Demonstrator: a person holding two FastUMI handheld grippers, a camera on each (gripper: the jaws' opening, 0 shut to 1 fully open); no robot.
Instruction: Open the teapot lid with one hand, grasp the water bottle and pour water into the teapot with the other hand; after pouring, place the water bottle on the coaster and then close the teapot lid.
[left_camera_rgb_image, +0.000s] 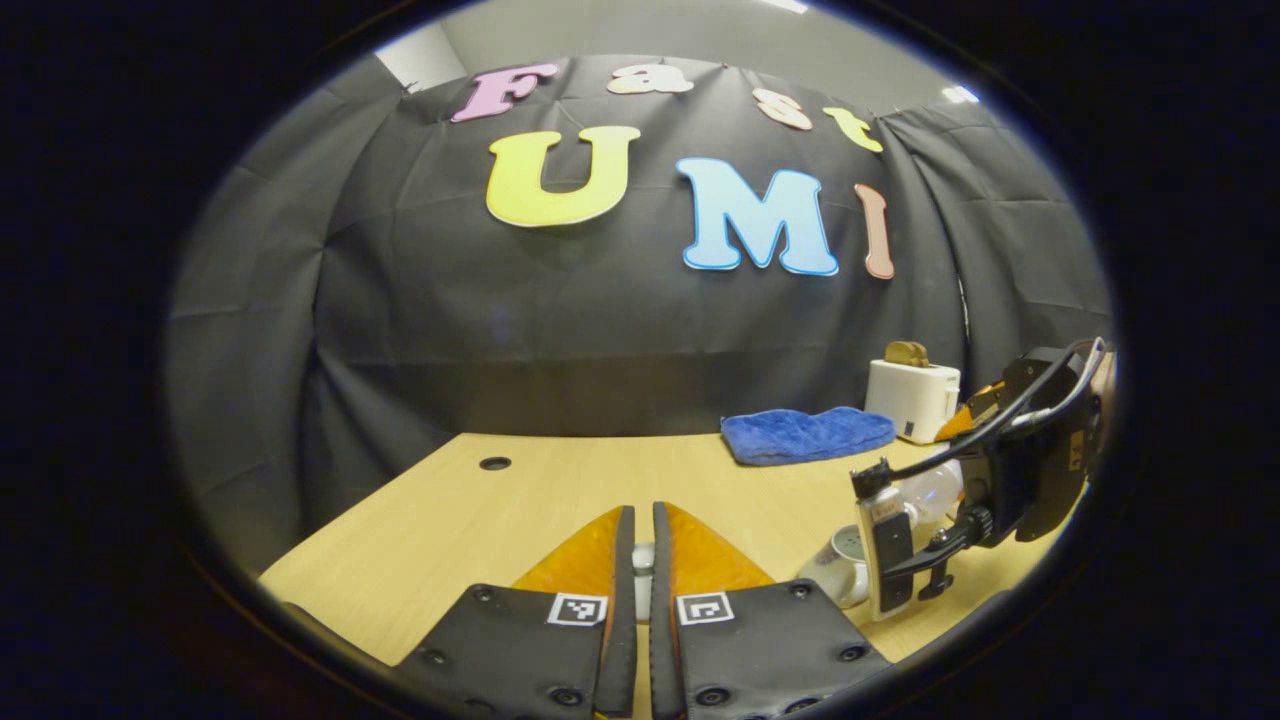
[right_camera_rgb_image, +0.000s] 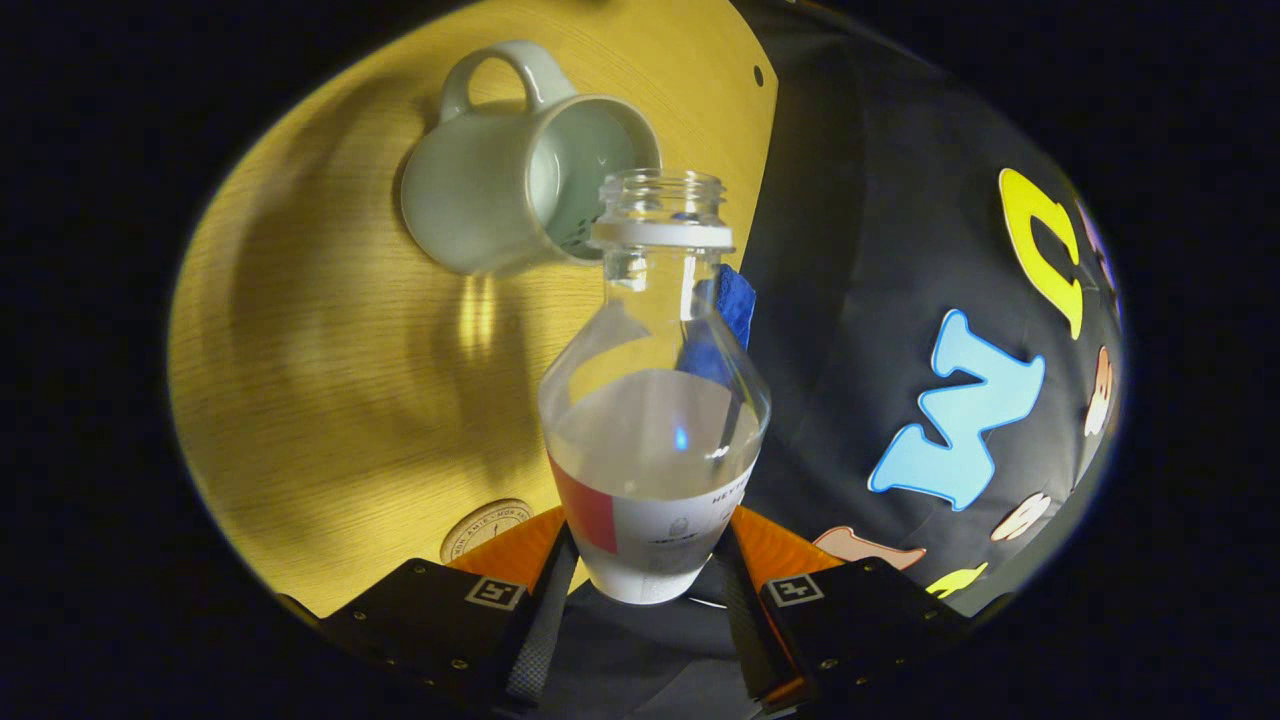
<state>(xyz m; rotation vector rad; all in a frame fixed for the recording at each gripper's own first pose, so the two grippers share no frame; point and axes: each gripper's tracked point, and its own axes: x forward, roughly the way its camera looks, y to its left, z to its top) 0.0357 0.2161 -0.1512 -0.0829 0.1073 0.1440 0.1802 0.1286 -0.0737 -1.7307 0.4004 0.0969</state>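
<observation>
My right gripper (right_camera_rgb_image: 648, 530) is shut on the clear, uncapped water bottle (right_camera_rgb_image: 655, 400), which holds water in its lower part. The bottle's mouth tips toward the open top of the pale teapot (right_camera_rgb_image: 500, 185); no stream is visible. A round coaster (right_camera_rgb_image: 487, 527) lies on the table beside my right fingers. In the left gripper view, my left gripper (left_camera_rgb_image: 643, 510) is held above the table, shut on a small white piece, the teapot lid (left_camera_rgb_image: 643, 565). To its right stand the teapot (left_camera_rgb_image: 835, 570) and the right gripper (left_camera_rgb_image: 893, 555), with the bottle (left_camera_rgb_image: 930, 490) tilted over the pot.
A blue cloth (left_camera_rgb_image: 805, 435) and a white toaster (left_camera_rgb_image: 912, 398) sit at the back right of the wooden table (left_camera_rgb_image: 450, 530). A cable hole (left_camera_rgb_image: 494, 463) is at the table's back left. The booth's black cloth wall rises behind.
</observation>
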